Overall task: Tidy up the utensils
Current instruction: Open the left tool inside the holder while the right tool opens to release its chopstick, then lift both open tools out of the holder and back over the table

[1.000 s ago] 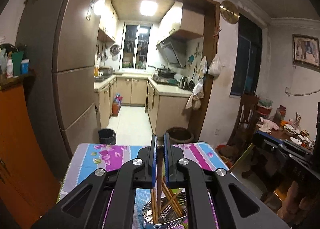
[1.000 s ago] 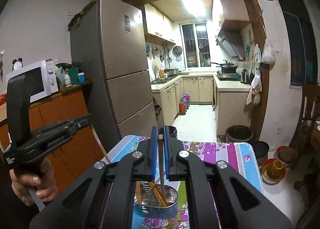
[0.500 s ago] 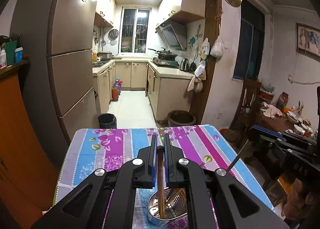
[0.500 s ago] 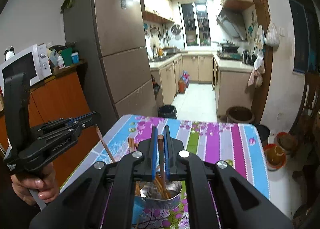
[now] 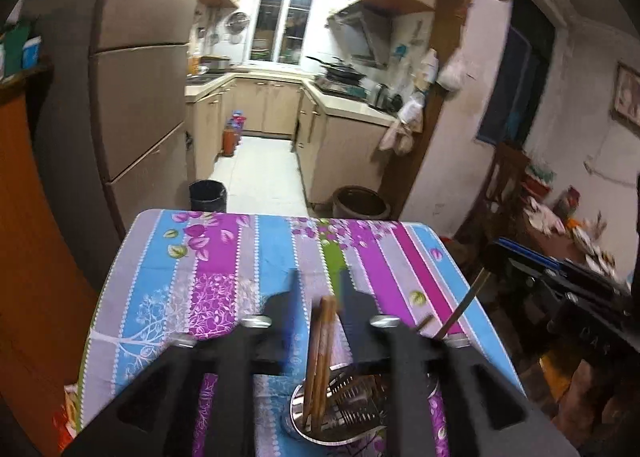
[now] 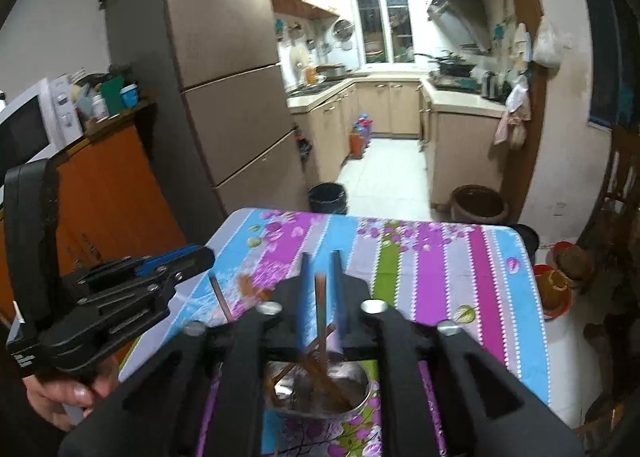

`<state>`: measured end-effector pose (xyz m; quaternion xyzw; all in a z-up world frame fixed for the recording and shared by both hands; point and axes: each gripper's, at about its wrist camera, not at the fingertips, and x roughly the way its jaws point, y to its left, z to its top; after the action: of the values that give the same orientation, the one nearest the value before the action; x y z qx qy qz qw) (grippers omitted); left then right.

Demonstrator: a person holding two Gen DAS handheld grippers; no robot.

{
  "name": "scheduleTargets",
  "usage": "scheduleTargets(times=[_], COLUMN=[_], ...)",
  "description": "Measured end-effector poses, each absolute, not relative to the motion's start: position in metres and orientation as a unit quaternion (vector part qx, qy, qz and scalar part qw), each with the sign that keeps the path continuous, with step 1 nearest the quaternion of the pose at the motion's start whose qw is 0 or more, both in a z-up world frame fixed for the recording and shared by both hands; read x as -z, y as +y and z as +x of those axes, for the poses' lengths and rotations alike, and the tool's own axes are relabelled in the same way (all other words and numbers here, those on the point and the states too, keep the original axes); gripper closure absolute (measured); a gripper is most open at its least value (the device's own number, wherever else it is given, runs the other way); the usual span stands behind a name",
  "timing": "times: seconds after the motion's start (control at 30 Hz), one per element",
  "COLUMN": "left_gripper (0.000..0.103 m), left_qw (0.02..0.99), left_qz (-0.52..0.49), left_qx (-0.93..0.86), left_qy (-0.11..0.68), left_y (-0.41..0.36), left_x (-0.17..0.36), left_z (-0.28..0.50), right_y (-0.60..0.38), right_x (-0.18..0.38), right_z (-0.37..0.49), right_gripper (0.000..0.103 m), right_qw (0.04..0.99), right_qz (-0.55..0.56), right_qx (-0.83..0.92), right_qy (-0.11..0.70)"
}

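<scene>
A round metal utensil holder stands on the flowered tablecloth and also shows in the right wrist view. Brown chopsticks stand in it. My left gripper hangs just above it with its jaws apart; the chopsticks rise in the gap, touching neither finger. My right gripper has its jaws slightly apart too, and a chopstick stands loose between them, down into the holder. In the right wrist view the left gripper appears from the side with a chopstick below it.
The table's far edge faces a kitchen doorway. A black bin and a brown pot stand on the floor beyond. A fridge and an orange cabinet are to the left. A cluttered table is to the right.
Both grippers have tilted down toward the holder and opened. The chopsticks that they held now stand in the holder.
</scene>
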<state>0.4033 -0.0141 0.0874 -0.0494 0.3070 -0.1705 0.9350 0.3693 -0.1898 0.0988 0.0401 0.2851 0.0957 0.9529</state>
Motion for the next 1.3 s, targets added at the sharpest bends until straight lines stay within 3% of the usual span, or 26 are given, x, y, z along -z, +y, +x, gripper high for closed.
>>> scheduleTargets(times=[0.3,1.3], left_gripper=[0.068,0.067], left_qw=[0.953,0.956], left_qz=[-0.028,0.017], left_qx=[0.136,0.117], left_qy=[0.268,0.268], left_y=[-0.010,-0.016], left_x=[-0.093,-0.071], left_z=[0.397,0.357], right_y=[-0.197,-0.187], right_x=[-0.097,-0.087], right_z=[0.373,0.340], right_gripper=[0.070,0.070], right_qw=[0.957,0.957], right_qz=[0.039,0.018], right_qx=[-0.086,-0.075], right_qy=[0.274,0.281])
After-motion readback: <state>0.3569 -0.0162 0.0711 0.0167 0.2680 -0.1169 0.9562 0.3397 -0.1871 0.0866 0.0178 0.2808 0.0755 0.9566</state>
